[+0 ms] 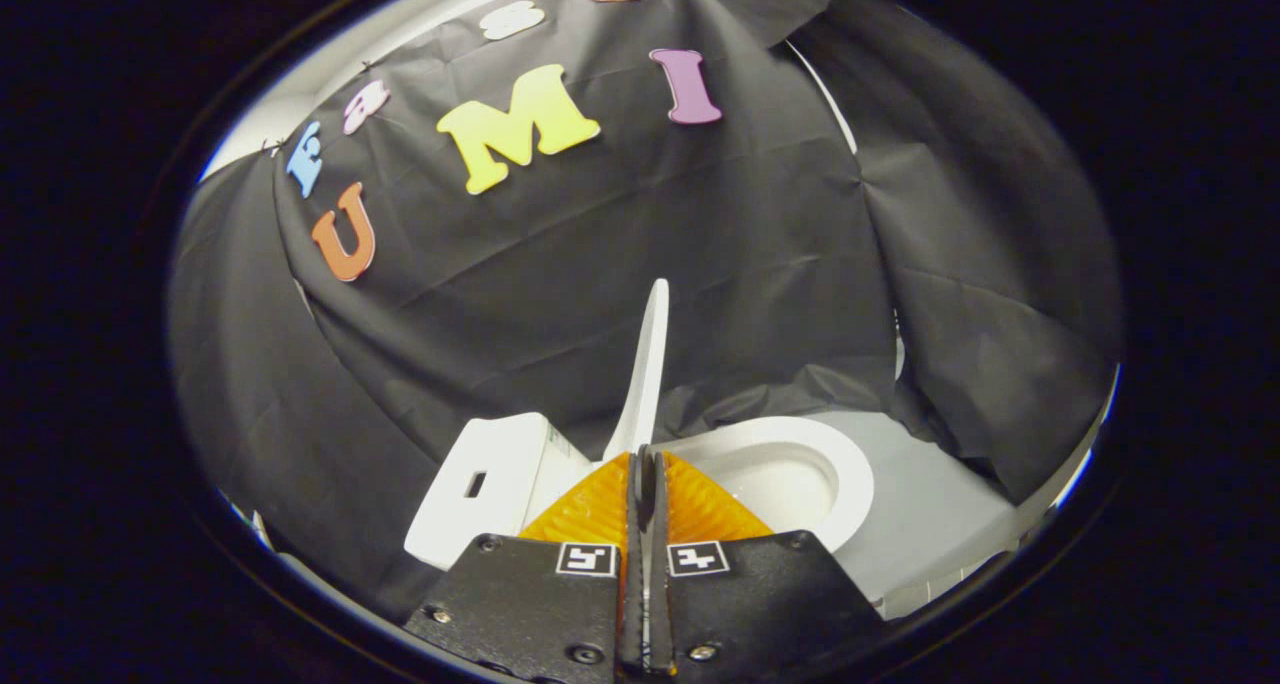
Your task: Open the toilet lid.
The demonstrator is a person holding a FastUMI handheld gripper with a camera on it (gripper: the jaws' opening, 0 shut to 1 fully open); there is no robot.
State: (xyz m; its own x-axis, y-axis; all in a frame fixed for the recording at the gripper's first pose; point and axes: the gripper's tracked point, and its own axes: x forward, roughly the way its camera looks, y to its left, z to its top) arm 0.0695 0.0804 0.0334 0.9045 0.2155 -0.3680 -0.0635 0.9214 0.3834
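One thing is deciding the coming move: the toilet lid (646, 364) is standing edge-on straight ahead of the hand-held gripper (646, 464), its long axis running up and away from the fingertips toward the black cloth wall (560, 264). The two orange fingers (590, 509) are sitting almost closed, only a thin gap showing between them, and the lid's lower edge is appearing right at their tips; whether they are pinching it cannot be told. The lid is already looking raised near upright, with the cistern (490, 484) lying on one side of it and the open seat and bowl (800, 474) on the other, so any remaining push would probably be going toward the cistern.
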